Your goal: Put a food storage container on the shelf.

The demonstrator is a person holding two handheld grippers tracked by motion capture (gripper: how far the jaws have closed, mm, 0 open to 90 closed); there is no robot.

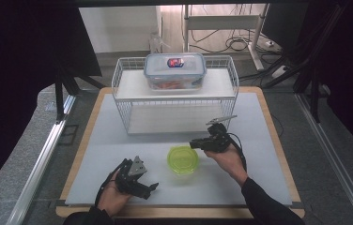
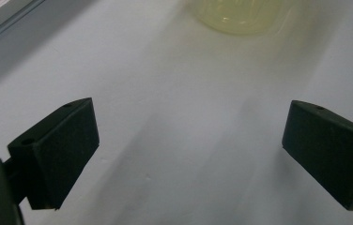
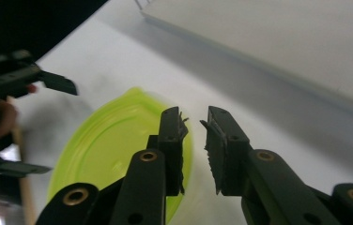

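Note:
A round yellow-green tub with its lid on [image 1: 183,159] rests on the pale mat, in front of the wire rack. My right gripper [image 1: 194,144] hovers at the tub's far right rim. In the right gripper view its jaws [image 3: 194,124] stand a narrow gap apart with nothing between the pads, and the green lid [image 3: 113,145] lies just beneath the left one. My left gripper [image 1: 149,178] sits near the front left of the mat, wide open [image 2: 188,136] and empty. It points toward the tub [image 2: 240,16], which is some way off.
A white wire rack [image 1: 120,89] stands at the back of the mat. On its upper shelf sits a clear box with a blue-edged lid [image 1: 174,70]. The grey mat [image 1: 259,154] lies on a wooden tabletop, with metal rails along both sides.

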